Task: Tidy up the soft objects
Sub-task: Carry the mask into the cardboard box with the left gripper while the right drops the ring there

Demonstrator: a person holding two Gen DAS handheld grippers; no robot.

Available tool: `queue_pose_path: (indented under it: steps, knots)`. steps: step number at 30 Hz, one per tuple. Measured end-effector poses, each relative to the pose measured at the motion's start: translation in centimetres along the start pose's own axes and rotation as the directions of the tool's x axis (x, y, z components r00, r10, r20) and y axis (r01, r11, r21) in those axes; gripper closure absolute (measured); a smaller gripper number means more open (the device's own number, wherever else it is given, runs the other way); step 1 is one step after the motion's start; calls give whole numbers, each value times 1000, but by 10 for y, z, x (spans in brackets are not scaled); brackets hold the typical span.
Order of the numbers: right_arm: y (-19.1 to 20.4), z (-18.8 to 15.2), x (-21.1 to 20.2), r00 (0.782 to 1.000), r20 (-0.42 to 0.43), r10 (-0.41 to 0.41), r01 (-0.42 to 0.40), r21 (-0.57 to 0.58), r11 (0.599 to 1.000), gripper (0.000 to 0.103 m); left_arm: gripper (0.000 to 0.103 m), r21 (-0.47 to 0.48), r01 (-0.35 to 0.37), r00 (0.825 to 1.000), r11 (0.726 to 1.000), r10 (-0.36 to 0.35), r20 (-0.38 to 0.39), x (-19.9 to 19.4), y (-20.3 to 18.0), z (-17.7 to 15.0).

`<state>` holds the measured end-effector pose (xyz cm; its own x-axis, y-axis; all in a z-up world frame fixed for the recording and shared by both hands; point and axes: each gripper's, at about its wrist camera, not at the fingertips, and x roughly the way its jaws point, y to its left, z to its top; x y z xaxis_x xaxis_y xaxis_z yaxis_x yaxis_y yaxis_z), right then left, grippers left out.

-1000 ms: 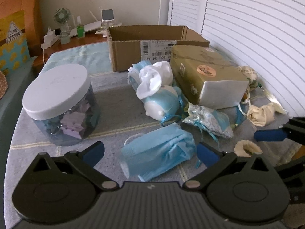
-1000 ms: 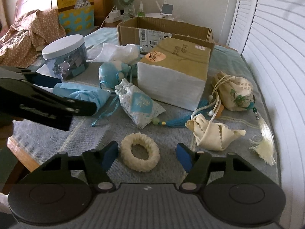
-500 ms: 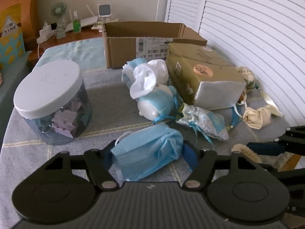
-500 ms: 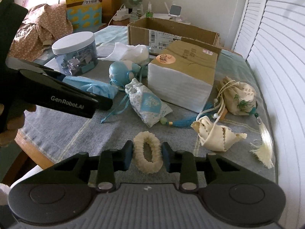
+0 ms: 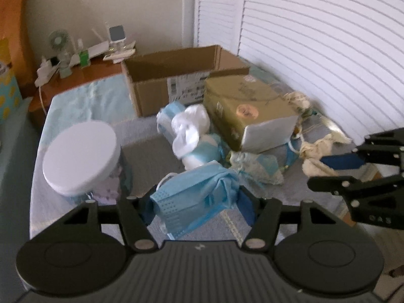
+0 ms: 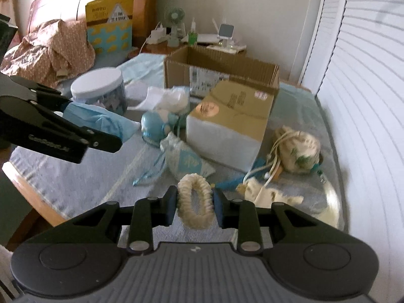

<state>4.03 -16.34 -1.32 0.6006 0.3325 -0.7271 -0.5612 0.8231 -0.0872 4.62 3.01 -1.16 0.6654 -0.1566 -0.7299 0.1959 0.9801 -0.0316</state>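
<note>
My left gripper (image 5: 195,202) is shut on a crumpled blue face mask (image 5: 192,197) and holds it above the grey cloth. It also shows in the right wrist view (image 6: 101,121). My right gripper (image 6: 194,204) is shut on a cream scrunchie (image 6: 194,202), lifted off the cloth. An open cardboard box (image 5: 176,75) stands at the back; it also shows in the right wrist view (image 6: 222,73). A blue patterned pouch (image 6: 184,159), a white cloth (image 5: 189,126), a cream drawstring bag (image 6: 298,149) and a cream pouch (image 6: 265,194) lie on the cloth.
A clear jar with a white lid (image 5: 80,159) stands at the left. A wrapped tissue pack (image 6: 232,123) sits in front of the box. A nightstand with a small fan (image 6: 174,22) is behind. White shutters (image 6: 366,75) run along the right.
Both grippers closed on their objects, the left on the mask and the right on the scrunchie, and have lifted them off the cloth.
</note>
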Motion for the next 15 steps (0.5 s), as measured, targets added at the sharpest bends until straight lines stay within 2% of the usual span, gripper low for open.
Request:
queue_pose_path:
  steps: [7, 15]
  knots:
    - [-10, 20, -3, 999, 44, -20, 19, 21, 1000, 68, 39, 44, 14, 998, 999, -17, 62, -10, 7, 45]
    - [-25, 38, 3, 996, 73, -42, 38, 56, 998, 68, 39, 47, -26, 993, 999, 21, 116, 27, 28, 114]
